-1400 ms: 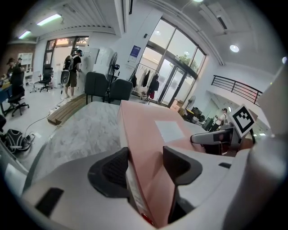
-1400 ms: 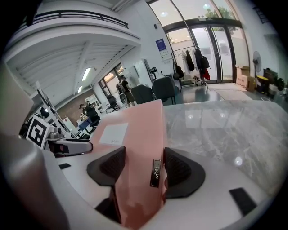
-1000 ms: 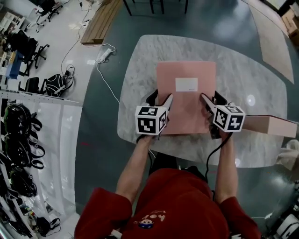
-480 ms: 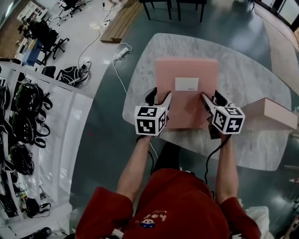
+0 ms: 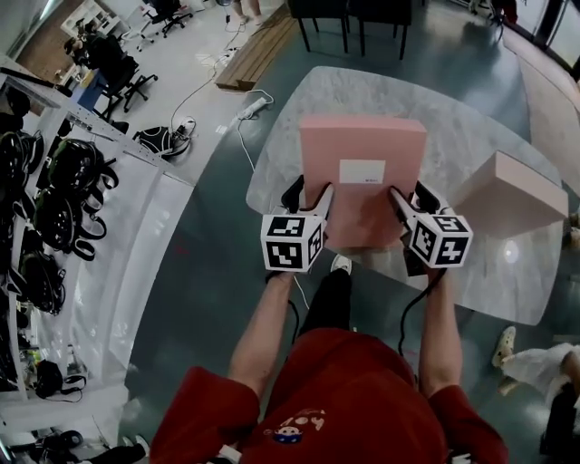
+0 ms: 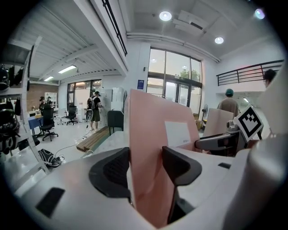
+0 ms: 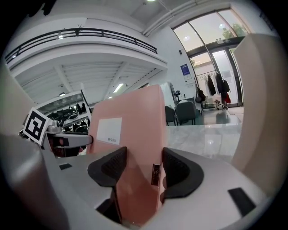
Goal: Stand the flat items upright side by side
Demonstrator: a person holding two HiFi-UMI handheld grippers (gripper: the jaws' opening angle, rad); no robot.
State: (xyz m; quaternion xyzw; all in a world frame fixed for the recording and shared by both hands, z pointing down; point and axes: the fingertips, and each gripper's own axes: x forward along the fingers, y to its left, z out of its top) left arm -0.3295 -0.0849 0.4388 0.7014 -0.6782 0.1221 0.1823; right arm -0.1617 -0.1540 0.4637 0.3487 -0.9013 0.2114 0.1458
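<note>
A flat pink box [image 5: 362,186] with a white label is gripped at its near corners by both grippers and is tipped up over the marble table [image 5: 453,118]. My left gripper [image 5: 311,190] is shut on its left edge, and the pink box [image 6: 150,143] fills the gap between the pads. My right gripper [image 5: 410,193] is shut on the right edge of the pink box [image 7: 130,130]. A second pink box [image 5: 507,190] stands on edge at the table's right side.
The second box [image 7: 258,99] rises close on the right in the right gripper view. A wooden pallet [image 5: 258,50], cables and office chairs lie on the floor to the far left. Black chairs [image 5: 353,18] stand behind the table. People stand in the background.
The box has been tipped further up in both grippers, its far edge rising. The head view has pulled back, so the second box now shows its broad face.
</note>
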